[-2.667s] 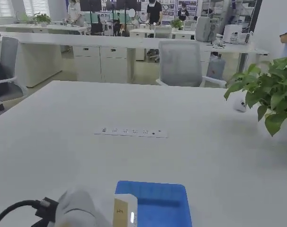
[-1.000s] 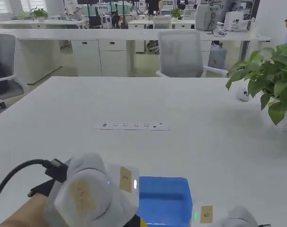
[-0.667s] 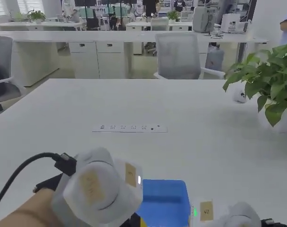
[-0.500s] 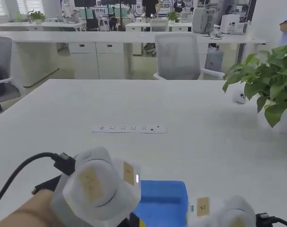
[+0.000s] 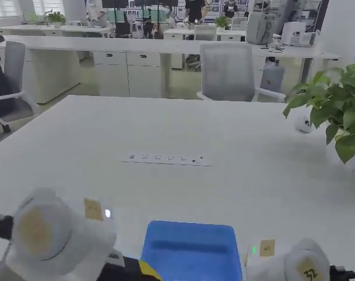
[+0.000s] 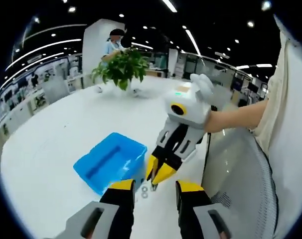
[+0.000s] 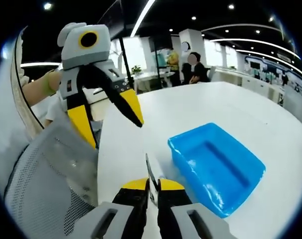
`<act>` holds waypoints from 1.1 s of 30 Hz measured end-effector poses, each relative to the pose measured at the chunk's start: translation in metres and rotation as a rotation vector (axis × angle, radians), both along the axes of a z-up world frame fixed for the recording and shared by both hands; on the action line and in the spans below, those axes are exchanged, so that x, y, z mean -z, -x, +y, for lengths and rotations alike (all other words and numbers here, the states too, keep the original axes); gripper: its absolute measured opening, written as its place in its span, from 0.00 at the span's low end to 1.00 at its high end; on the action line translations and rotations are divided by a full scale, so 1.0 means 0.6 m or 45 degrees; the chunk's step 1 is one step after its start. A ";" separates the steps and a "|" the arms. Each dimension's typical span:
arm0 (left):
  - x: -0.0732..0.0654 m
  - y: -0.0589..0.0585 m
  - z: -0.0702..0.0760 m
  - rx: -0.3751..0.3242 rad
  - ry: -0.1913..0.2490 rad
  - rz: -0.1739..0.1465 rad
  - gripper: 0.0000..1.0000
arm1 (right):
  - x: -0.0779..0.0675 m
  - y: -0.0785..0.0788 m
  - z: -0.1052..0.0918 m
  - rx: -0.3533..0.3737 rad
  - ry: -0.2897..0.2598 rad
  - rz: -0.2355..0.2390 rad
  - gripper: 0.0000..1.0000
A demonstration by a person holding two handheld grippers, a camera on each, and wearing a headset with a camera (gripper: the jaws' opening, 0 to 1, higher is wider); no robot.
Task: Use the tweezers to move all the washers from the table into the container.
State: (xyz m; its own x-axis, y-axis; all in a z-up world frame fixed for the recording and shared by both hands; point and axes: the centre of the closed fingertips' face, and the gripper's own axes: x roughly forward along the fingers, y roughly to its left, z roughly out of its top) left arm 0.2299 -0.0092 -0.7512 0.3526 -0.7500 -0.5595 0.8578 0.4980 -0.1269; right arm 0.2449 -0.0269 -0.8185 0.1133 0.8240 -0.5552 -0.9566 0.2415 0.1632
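The right gripper (image 7: pixel 152 185) has its yellow-tipped jaws together, clamped on thin metal tweezers (image 7: pixel 149 172) that run forward along them. The tweezers' tips point down by small metal washers (image 6: pixel 144 193) on the white table (image 6: pixel 51 149). The left gripper (image 6: pixel 156 189) stands parted. Just beyond sits the open blue plastic container (image 7: pixel 216 167). The writing on the grippers' yellow stickers (image 5: pixel 267 247) is too blurred to read.
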 end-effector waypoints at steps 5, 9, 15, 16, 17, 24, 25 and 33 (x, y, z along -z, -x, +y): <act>-0.008 0.016 0.050 -0.327 0.201 -0.062 0.40 | 0.000 0.006 -0.001 -0.017 0.047 -0.047 0.02; 0.000 0.028 0.080 -0.457 0.173 -0.149 0.47 | -0.001 0.003 -0.002 0.018 0.045 -0.054 0.01; 0.021 0.034 0.101 -0.566 0.130 -0.193 0.63 | -0.004 -0.002 -0.011 0.085 0.042 -0.056 0.01; 0.029 0.036 0.105 -0.596 0.114 -0.173 0.67 | -0.006 -0.001 -0.012 0.089 0.037 -0.047 0.01; 0.033 0.037 0.106 -0.602 0.102 -0.172 0.71 | -0.008 0.000 -0.013 0.092 0.030 -0.037 0.01; 0.014 0.028 0.123 -0.721 0.217 -0.280 0.92 | -0.031 -0.009 -0.025 0.131 0.000 -0.031 0.01; 0.009 0.026 0.125 -0.729 0.250 -0.283 0.93 | -0.038 -0.014 -0.026 0.143 -0.009 -0.034 0.01; -0.015 0.019 0.129 -0.761 0.350 -0.379 0.99 | -0.088 -0.054 -0.043 0.253 -0.108 -0.059 0.01</act>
State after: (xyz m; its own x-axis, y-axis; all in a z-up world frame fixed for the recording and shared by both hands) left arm 0.2182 0.0684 -0.7423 0.8547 -0.4812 -0.1948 0.4665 0.8765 -0.1186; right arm 0.2773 -0.0525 -0.7657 0.3018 0.8266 -0.4751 -0.8986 0.4131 0.1479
